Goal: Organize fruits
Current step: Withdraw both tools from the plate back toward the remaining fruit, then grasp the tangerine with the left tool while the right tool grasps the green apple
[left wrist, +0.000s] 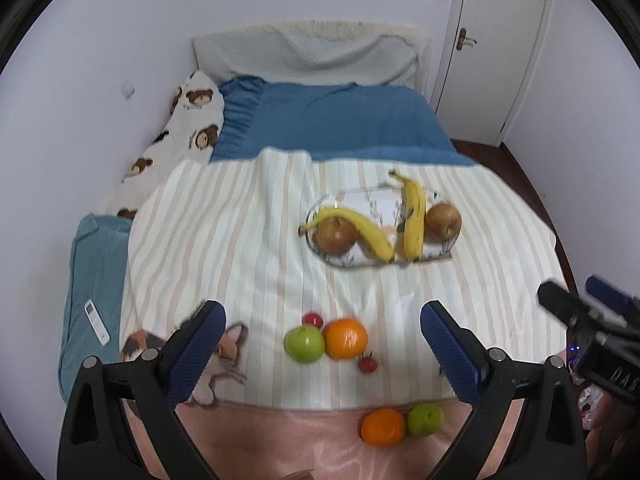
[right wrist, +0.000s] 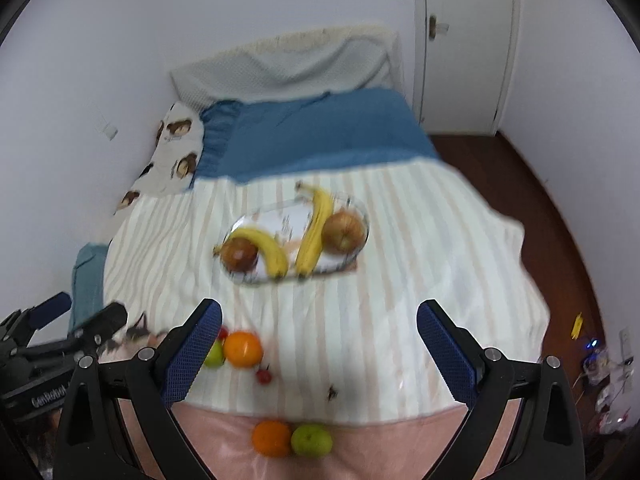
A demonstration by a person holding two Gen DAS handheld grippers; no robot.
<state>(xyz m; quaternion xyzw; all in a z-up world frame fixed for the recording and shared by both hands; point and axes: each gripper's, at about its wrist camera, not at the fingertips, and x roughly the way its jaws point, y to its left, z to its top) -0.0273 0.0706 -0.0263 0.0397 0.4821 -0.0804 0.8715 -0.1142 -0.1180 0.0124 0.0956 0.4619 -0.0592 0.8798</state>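
Note:
An oval glass tray (left wrist: 334, 200) (right wrist: 362, 210) on the striped sheet holds two bananas (left wrist: 414, 220) (right wrist: 316, 228) and two reddish apples (left wrist: 336, 235) (right wrist: 345, 231). Nearer lie a green apple (left wrist: 305, 343) (right wrist: 214, 354), an orange (left wrist: 346, 339) (right wrist: 242, 349) and two small red fruits (left wrist: 367, 364) (right wrist: 264, 376). On the pink blanket sit a second orange (left wrist: 383, 427) (right wrist: 272, 438) and a second green apple (left wrist: 426, 419) (right wrist: 312, 440). My left gripper (left wrist: 322, 344) is open above the near group. My right gripper (right wrist: 320, 344) is open and holds nothing.
A blue blanket (left wrist: 340, 120) and a bear-print pillow (left wrist: 180, 132) lie at the head of the bed. A white remote (left wrist: 97, 322) rests on a teal cushion at the left. A door (left wrist: 500, 40) and dark wooden floor (right wrist: 560, 240) are to the right.

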